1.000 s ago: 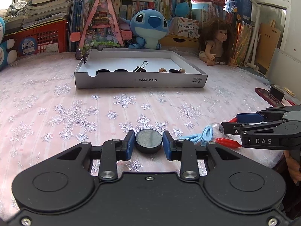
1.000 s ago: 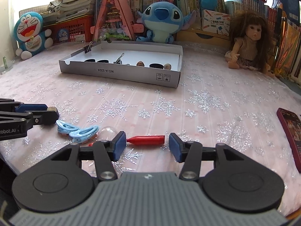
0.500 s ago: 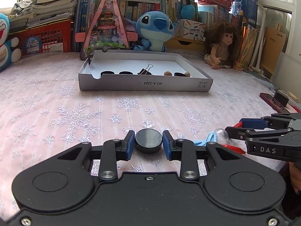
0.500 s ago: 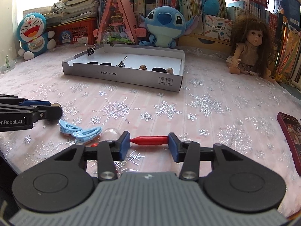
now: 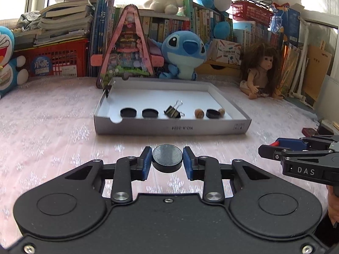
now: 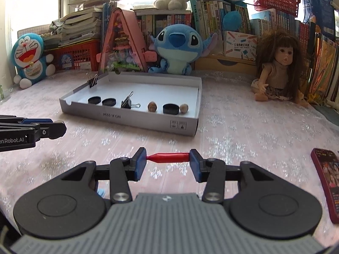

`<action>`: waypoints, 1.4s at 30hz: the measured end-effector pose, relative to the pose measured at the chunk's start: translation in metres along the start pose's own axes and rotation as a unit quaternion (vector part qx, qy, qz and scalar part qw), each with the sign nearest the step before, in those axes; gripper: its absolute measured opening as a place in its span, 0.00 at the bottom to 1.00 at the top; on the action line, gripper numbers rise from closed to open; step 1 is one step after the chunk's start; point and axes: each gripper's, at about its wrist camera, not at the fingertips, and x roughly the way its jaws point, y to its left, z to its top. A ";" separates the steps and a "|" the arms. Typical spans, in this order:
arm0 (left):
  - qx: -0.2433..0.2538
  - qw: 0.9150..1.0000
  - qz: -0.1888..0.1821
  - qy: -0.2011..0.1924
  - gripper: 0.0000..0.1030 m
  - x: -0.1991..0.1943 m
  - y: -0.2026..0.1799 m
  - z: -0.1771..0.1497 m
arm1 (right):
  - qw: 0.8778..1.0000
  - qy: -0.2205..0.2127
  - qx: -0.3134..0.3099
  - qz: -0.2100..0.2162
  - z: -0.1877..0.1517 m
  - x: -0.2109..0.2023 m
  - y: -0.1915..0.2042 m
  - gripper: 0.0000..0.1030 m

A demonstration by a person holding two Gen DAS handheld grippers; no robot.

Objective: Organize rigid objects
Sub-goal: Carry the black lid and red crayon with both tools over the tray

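Note:
My left gripper (image 5: 167,162) is shut on a black round disc (image 5: 167,157) and holds it above the pink cloth, in front of the white shallow box (image 5: 171,128). My right gripper (image 6: 167,162) is shut on a red stick-shaped piece (image 6: 168,157), gripped end to end, lifted off the cloth. The box (image 6: 131,120) holds three black discs, a black binder clip (image 6: 127,103) and two brown nuts. The right gripper shows at the right edge of the left wrist view (image 5: 300,154); the left gripper shows at the left edge of the right wrist view (image 6: 31,131).
A binder clip (image 6: 93,82) is clipped on the box's far left wall. A dark red phone (image 6: 327,180) lies on the cloth at the right. A doll (image 6: 275,67), a Stitch plush (image 6: 177,46), a pink toy house and books line the back.
Both grippers have risen and moved forward toward the box, each carrying its object. The right gripper closed on the red piece and lifted it; the blue clips and clear ball have dropped out of view.

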 end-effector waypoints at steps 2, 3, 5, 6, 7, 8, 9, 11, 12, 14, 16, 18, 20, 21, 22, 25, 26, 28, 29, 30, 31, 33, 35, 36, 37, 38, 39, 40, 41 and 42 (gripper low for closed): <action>0.000 1.000 0.002 -0.006 0.29 0.003 0.000 0.008 | 1.000 -0.003 0.003 0.000 0.005 0.003 -0.001 0.49; 0.000 1.000 0.003 -0.009 0.29 0.005 0.000 0.012 | 1.000 -0.005 0.003 -0.001 0.008 0.005 -0.002 0.49; -0.001 1.000 0.005 -0.014 0.29 0.009 0.001 0.021 | 1.000 -0.008 0.004 -0.003 0.013 0.009 -0.003 0.49; -0.002 1.000 0.006 -0.016 0.29 0.011 0.002 0.025 | 1.000 -0.009 0.004 -0.003 0.016 0.010 -0.003 0.49; -0.002 1.000 0.008 -0.019 0.29 0.014 0.002 0.029 | 1.000 -0.010 0.004 -0.004 0.018 0.012 -0.003 0.49; -0.003 1.000 0.009 -0.022 0.29 0.016 0.002 0.034 | 1.000 -0.011 0.004 -0.004 0.020 0.014 -0.004 0.49; -0.002 1.000 0.010 -0.024 0.29 0.018 0.003 0.037 | 1.000 -0.013 0.002 -0.005 0.023 0.016 -0.004 0.49; -0.003 0.999 0.012 -0.030 0.29 0.022 0.003 0.045 | 1.000 -0.017 -0.001 -0.007 0.029 0.019 -0.004 0.49; -0.004 0.999 0.014 -0.032 0.29 0.024 0.004 0.049 | 1.000 -0.020 -0.002 -0.008 0.032 0.021 -0.005 0.49; -0.006 0.999 0.016 -0.035 0.29 0.031 0.006 0.058 | 1.000 -0.023 -0.001 -0.010 0.039 0.026 -0.007 0.49; -0.006 0.999 0.019 -0.035 0.29 0.038 0.008 0.066 | 1.000 -0.023 0.003 -0.009 0.046 0.032 -0.011 0.49; -0.005 0.999 0.023 -0.037 0.29 0.045 0.010 0.074 | 1.000 -0.022 0.006 -0.007 0.053 0.039 -0.015 0.49; -0.003 0.999 0.026 -0.038 0.29 0.054 0.013 0.083 | 1.000 -0.020 0.006 -0.004 0.061 0.047 -0.019 0.48; -0.002 0.999 0.029 -0.039 0.29 0.060 0.014 0.088 | 1.000 -0.017 0.008 -0.001 0.065 0.052 -0.022 0.48; 0.000 0.999 0.029 -0.037 0.29 0.064 0.016 0.093 | 1.000 -0.012 0.012 0.004 0.069 0.056 -0.025 0.48; -0.010 0.999 0.026 -0.029 0.29 0.082 0.023 0.107 | 0.999 0.000 0.032 0.014 0.081 0.071 -0.036 0.48; -0.013 0.999 0.026 -0.026 0.29 0.088 0.026 0.111 | 0.999 0.004 0.037 0.018 0.085 0.076 -0.039 0.48; -0.018 0.999 0.027 -0.017 0.29 0.102 0.032 0.118 | 0.998 0.010 0.049 0.028 0.094 0.087 -0.044 0.48; -0.022 0.999 0.028 -0.010 0.29 0.109 0.035 0.122 | 0.998 0.016 0.052 0.029 0.098 0.093 -0.046 0.48; -0.026 0.999 0.030 -0.002 0.29 0.117 0.038 0.125 | 0.998 0.023 0.059 0.030 0.103 0.100 -0.048 0.48; -0.031 0.999 0.029 0.008 0.29 0.125 0.042 0.127 | 0.997 0.031 0.066 0.034 0.106 0.107 -0.050 0.48; -0.036 0.999 0.031 0.025 0.29 0.140 0.047 0.130 | 0.994 0.051 0.083 0.049 0.113 0.122 -0.053 0.49; -0.037 0.998 0.038 0.034 0.29 0.152 0.050 0.131 | 0.992 0.068 0.097 0.053 0.118 0.136 -0.055 0.49; -0.037 0.998 0.040 0.040 0.29 0.158 0.051 0.132 | 0.990 0.075 0.102 0.056 0.119 0.142 -0.055 0.49; -0.035 0.997 0.041 0.046 0.29 0.164 0.052 0.132 | 0.989 0.082 0.106 0.057 0.121 0.148 -0.054 0.49; -0.033 0.997 0.043 0.049 0.29 0.169 0.052 0.132 | 0.989 0.088 0.108 0.057 0.122 0.153 -0.054 0.49; -0.029 0.997 0.047 0.053 0.29 0.174 0.052 0.131 | 0.988 0.095 0.108 0.056 0.122 0.159 -0.052 0.49; -0.025 0.997 0.050 0.056 0.29 0.179 0.052 0.130 | 0.988 0.099 0.108 0.055 0.123 0.163 -0.051 0.49; -0.021 0.997 0.053 0.060 0.29 0.183 0.051 0.129 | 0.988 0.103 0.107 0.052 0.123 0.168 -0.050 0.49; -0.018 0.996 0.056 0.063 0.29 0.187 0.051 0.128 | 0.987 0.106 0.107 0.050 0.123 0.172 -0.049 0.49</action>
